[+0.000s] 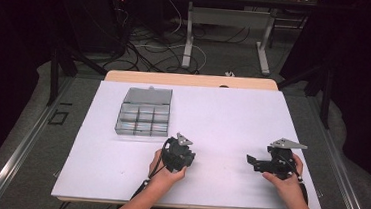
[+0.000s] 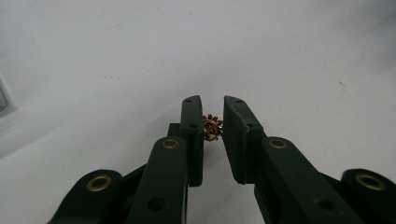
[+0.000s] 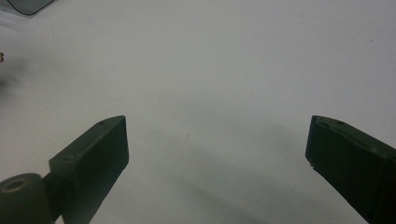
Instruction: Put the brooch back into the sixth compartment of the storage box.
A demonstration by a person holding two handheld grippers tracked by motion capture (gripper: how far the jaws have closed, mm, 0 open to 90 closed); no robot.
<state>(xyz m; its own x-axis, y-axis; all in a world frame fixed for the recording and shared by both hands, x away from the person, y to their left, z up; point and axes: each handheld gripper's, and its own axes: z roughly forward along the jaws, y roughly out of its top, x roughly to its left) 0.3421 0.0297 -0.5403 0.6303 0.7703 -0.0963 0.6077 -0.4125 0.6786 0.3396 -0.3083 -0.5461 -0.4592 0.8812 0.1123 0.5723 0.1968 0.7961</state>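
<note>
A small brass toothed part (image 2: 212, 128), like a tiny gear, sits pinched between the two black jaws of my left gripper (image 2: 213, 116), just above the white table sheet. From above, the left gripper (image 1: 178, 154) is held in a hand near the middle front of the sheet, pointing down. My right gripper (image 3: 217, 140) stands wide open over bare white sheet with nothing between its jaws. In the high view the right gripper (image 1: 256, 162) lies at the front right, pointing left.
A clear plastic compartment box (image 1: 143, 112) with its lid open stands at the back left of the white sheet (image 1: 232, 118). A wooden table edge (image 1: 190, 80) runs behind it. Cables and table legs lie on the floor beyond.
</note>
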